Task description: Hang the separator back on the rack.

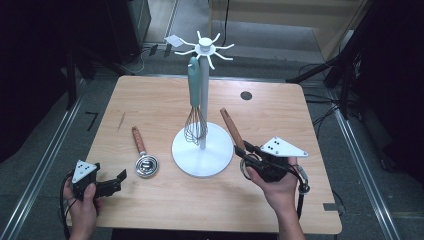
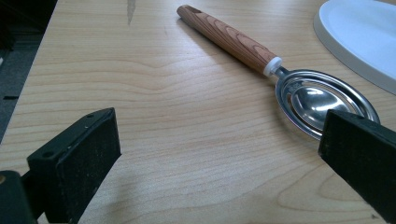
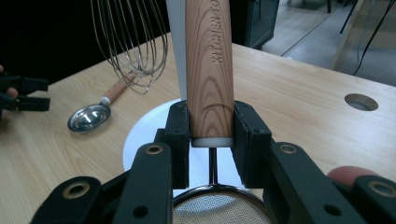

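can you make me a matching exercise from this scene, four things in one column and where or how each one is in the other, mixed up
Things:
1. whisk
2. strainer
3. egg separator
4. left gripper

Places or states:
A. lying flat on the table, left of the white stand base
B. jaws open, nothing between them
C. hanging from a hook of the white stand
D. wooden handle clamped in the right gripper

Pairs: 1-C, 2-D, 3-A, 4-B

Right claw point(image 1: 248, 156) clamped — left claw point(image 1: 116, 181) agape.
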Tool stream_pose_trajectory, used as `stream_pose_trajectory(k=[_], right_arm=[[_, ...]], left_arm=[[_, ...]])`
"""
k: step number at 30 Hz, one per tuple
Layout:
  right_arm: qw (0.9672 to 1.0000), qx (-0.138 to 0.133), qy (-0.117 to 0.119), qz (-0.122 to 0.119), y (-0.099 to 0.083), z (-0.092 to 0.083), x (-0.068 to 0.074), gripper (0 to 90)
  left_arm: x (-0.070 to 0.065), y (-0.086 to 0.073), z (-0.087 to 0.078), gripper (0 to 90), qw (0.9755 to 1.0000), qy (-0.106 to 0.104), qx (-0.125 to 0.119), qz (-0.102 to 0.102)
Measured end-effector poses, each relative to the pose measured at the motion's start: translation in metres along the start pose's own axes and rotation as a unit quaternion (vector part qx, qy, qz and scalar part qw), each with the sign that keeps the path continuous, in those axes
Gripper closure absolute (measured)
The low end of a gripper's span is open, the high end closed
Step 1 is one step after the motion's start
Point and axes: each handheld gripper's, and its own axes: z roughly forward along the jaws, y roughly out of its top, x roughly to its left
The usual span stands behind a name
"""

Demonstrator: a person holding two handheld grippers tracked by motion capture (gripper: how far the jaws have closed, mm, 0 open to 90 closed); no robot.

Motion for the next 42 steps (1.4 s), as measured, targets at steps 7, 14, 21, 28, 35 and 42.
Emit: stream_pose_trajectory(k=[7,14,21,28,35,42], right_arm=[[0.9999,-0.016,-0.003,0.003,0.005,-0.004,0.004,71.1],[0.9996,-0.027,-0.007,-0.003,0.008,-0.006,0.008,71.2],[0.9989,-0.046,-0.01,0.0,0.015,-0.009,0.009,71.1],[0.9979,-0.064,-0.013,-0.003,0.02,-0.01,0.01,71.2],[0.997,-0.076,-0.015,-0.005,0.026,-0.008,0.012,71.2],[0.9963,-0.085,-0.017,-0.004,0.035,-0.006,0.013,71.2]], left_arm=[[0.001,0.0,0.0,0.0,1.0,-0.001,0.0,-0.002],[0.001,0.0,0.0,0.0,1.0,0.0,0.0,-0.002],[0.0,0.0,0.0,0.0,1.0,0.001,0.0,-0.002],[0.0,0.0,0.0,0.0,1.0,0.002,0.001,-0.001],[0.0,0.0,0.0,0.0,1.0,0.004,-0.001,-0.001],[0.0,0.0,0.0,0.0,1.0,0.003,0.0,-0.002]])
